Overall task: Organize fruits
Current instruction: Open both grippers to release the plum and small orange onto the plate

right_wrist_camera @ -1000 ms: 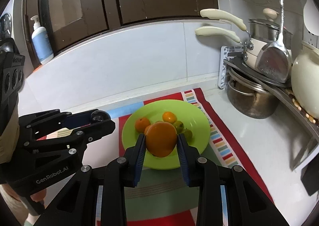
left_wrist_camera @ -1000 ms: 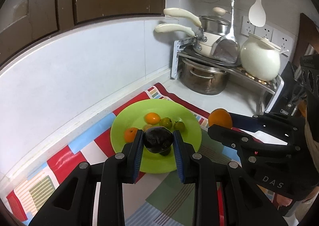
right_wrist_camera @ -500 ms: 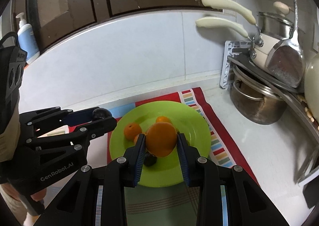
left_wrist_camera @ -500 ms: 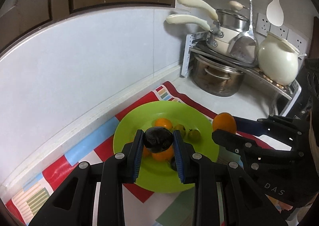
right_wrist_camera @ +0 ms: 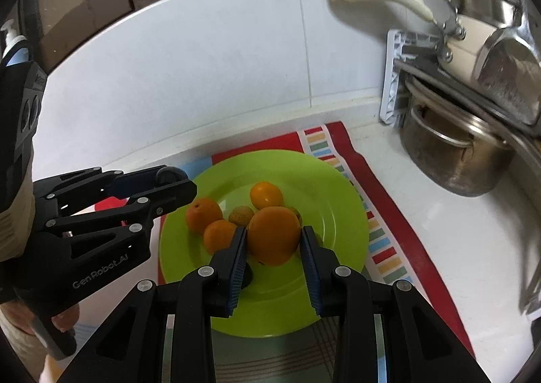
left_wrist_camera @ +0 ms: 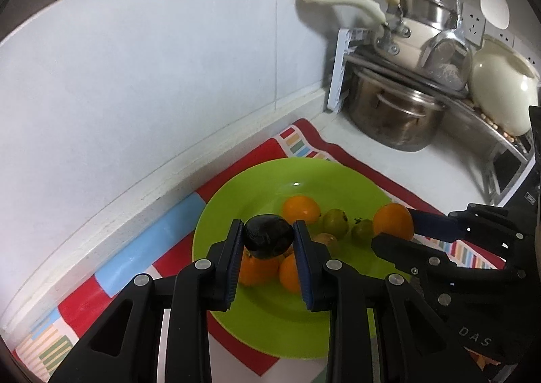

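Dark fruit (left_wrist_camera: 268, 237) clamped in left gripper (left_wrist_camera: 268, 241) | orange (right_wrist_camera: 274, 236) clamped in right gripper (right_wrist_camera: 273, 241)

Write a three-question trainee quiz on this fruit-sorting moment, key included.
1. True or false: the left gripper holds an orange.
2. What does the right gripper grip? A) dark fruit B) orange C) spoon
3. Fill in: the loose fruits lie on a ____ plate.

Key: 1 false, it is shut on the dark fruit. 2 B, the orange. 3 green.
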Demonstrator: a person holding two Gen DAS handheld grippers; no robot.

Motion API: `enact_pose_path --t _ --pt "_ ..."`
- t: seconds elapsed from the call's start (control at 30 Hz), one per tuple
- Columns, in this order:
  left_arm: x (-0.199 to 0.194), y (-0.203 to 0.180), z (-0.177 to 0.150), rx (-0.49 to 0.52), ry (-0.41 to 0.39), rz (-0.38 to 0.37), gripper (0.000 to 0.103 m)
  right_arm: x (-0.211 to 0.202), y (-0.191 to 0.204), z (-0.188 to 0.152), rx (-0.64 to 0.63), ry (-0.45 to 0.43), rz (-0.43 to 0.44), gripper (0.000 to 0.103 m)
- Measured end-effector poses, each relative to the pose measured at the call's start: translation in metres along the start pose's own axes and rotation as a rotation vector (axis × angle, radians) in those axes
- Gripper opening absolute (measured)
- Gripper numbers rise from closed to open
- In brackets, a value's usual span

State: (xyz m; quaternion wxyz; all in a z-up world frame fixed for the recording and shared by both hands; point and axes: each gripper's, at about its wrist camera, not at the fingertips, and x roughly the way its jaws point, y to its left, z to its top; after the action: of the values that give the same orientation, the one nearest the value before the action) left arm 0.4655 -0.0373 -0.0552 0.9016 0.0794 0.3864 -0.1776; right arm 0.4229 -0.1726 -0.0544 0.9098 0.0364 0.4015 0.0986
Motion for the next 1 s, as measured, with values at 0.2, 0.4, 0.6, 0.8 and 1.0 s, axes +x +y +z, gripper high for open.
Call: enact_pose_path --t 0.2,0.4,0.6,0.8,1.0 --pt "0.017 0.002 0.003 -0.003 0.011 -0.007 0.029 0.014 -0.003 -0.001 0.005 0.023 0.010 0.033" --pt "0.023 0.002 0.004 -0.001 0.009 -0.001 0.035 0.020 -0.006 0.000 0.013 0.031 0.003 0.033" --pt "0.011 0.002 0.002 0.002 -0.012 0.038 0.048 0.017 -0.004 0.001 0.010 0.028 0.007 0.042" --pt "-0.019 0.004 -0.005 -0.010 -0.041 0.079 0.050 0.004 -0.001 -0.001 0.012 0.010 -0.006 0.042" --pt "-0.053 0.000 -0.014 -0.009 -0.076 0.110 0.054 -0.025 0.004 -0.005 0.021 -0.039 -0.024 0.042"
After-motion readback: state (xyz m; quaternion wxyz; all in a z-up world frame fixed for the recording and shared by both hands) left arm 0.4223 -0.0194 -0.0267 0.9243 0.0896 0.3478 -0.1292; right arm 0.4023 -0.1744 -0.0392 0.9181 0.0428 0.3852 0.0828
